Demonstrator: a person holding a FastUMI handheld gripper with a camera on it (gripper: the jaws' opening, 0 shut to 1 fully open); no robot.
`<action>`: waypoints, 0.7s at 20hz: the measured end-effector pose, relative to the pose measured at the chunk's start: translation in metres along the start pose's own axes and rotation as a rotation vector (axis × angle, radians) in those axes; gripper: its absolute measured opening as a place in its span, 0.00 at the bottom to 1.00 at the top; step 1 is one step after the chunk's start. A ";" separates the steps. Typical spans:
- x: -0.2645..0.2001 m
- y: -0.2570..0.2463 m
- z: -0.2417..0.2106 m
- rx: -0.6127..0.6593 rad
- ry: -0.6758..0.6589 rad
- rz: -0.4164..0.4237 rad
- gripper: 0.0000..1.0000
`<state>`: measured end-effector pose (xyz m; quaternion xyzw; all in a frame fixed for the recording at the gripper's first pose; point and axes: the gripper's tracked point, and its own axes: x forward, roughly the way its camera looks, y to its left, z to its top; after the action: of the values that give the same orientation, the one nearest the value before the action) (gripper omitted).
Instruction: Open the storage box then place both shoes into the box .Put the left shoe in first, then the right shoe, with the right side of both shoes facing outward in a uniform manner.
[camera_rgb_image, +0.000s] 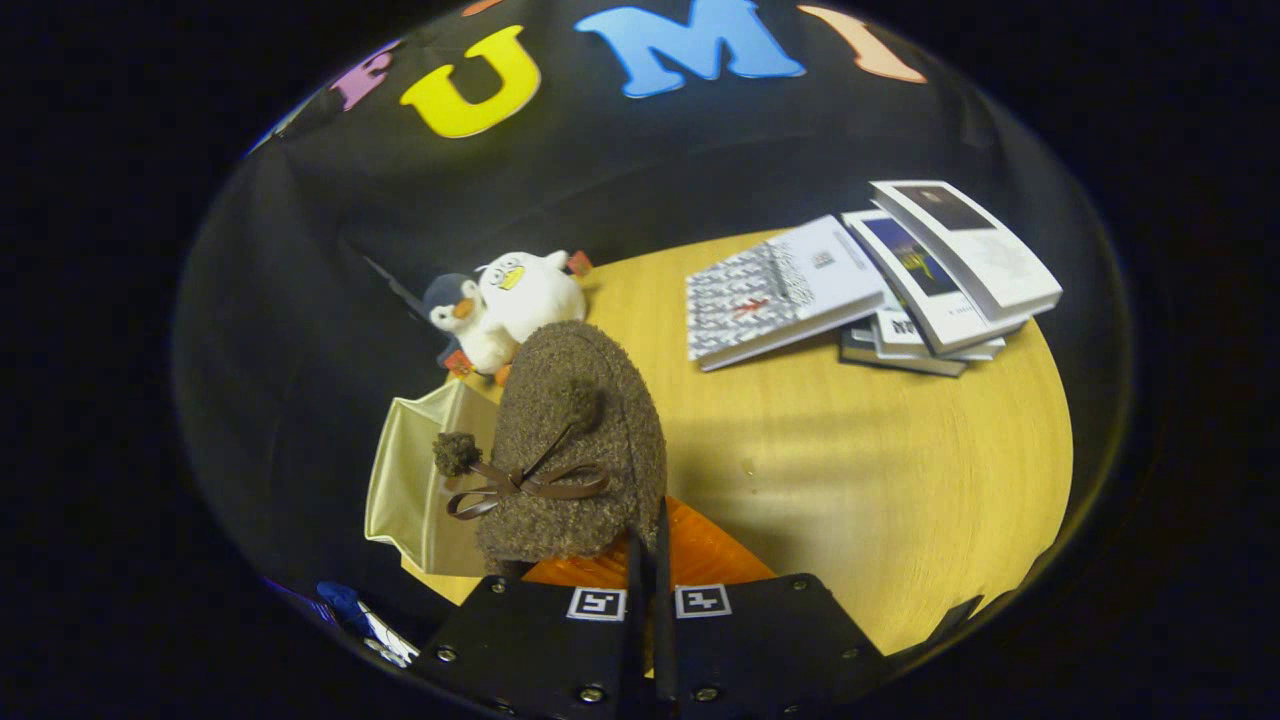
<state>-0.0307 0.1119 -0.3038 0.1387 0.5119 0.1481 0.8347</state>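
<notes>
Black cloth walls close in behind a round wooden bench (900, 470), where a fanned stack of books (880, 285) lies at the far side and two plush penguins (505, 305) sit at the edge. Beside the bench stands the pale storage box (410, 490), partly hidden by the fuzzy brown shoe (575, 440). The fingers (650, 570) are pressed nearly together, pinching the shoe's edge and holding it toe-up above the bench; its orange lining shows below.
</notes>
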 end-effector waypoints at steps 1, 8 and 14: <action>0.006 0.021 0.008 -0.039 0.002 0.016 0.04; 0.058 0.150 0.013 -0.205 0.069 0.127 0.04; 0.114 0.229 -0.017 -0.342 0.154 0.167 0.04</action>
<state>-0.0211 0.3681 -0.3165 0.0248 0.5284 0.3118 0.7893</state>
